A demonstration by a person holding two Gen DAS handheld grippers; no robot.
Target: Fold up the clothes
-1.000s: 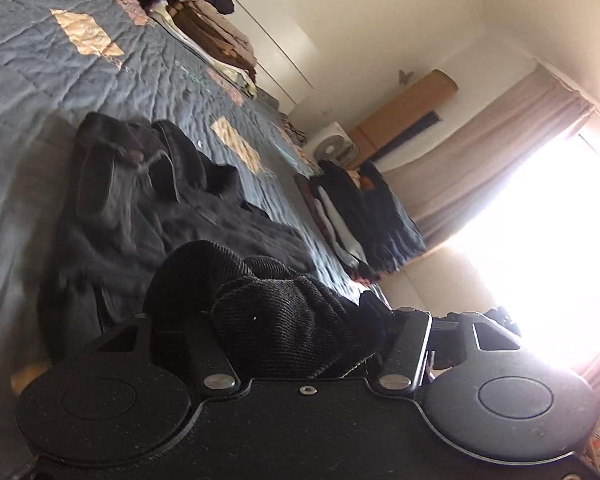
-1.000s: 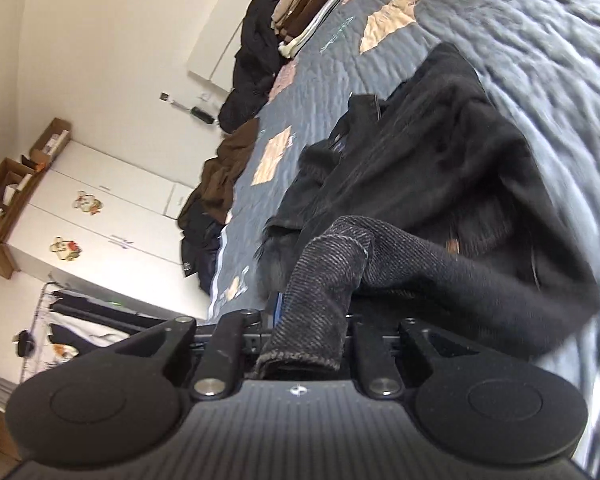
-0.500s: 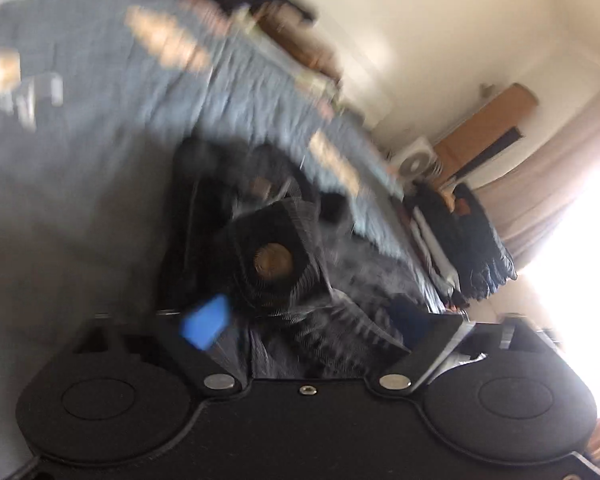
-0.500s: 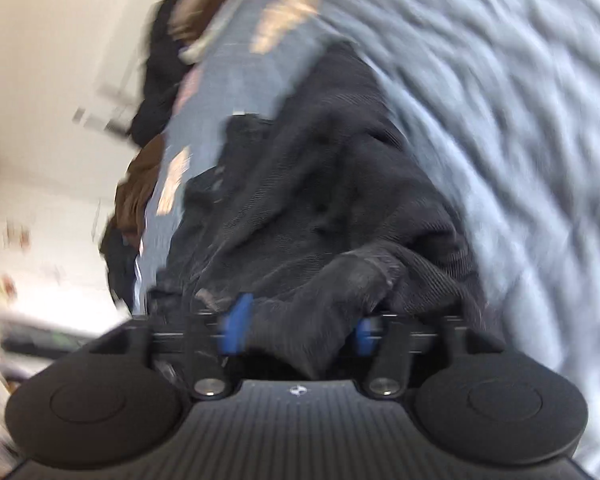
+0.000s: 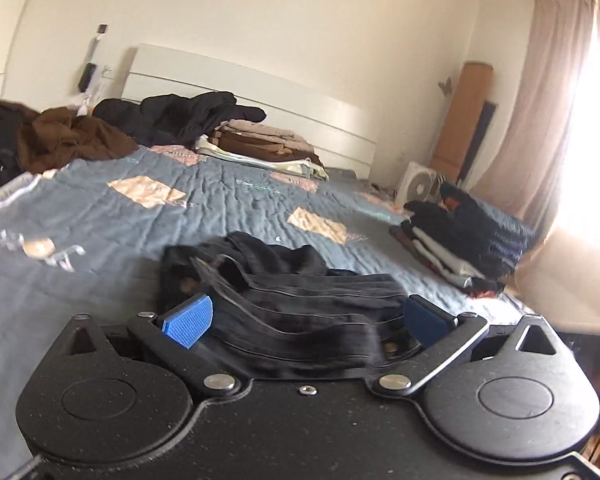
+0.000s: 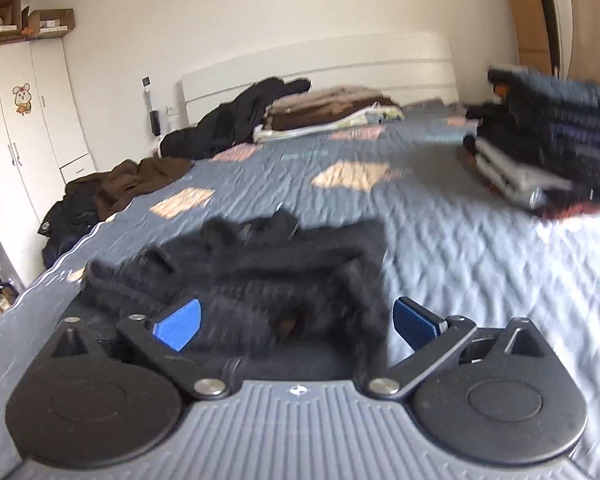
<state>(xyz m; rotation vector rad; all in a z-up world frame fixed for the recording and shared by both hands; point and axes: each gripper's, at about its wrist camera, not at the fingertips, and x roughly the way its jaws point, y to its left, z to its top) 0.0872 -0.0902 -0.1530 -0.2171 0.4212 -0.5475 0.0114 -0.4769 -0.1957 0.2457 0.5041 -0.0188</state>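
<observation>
Left gripper fingers released — black garment between blue pads, 12 o'clock; right gripper released — garment likewise, on bed.

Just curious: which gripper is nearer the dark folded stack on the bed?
Right. The dark folded stack lies close ahead-right of the right gripper, farther off to the right of the left gripper.

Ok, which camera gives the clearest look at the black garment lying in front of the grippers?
The left wrist view: the black garment is sharp there, its layered folds and seams visible. In the right wrist view the same garment is motion-blurred, showing only a dark rumpled shape on the bed.
</observation>
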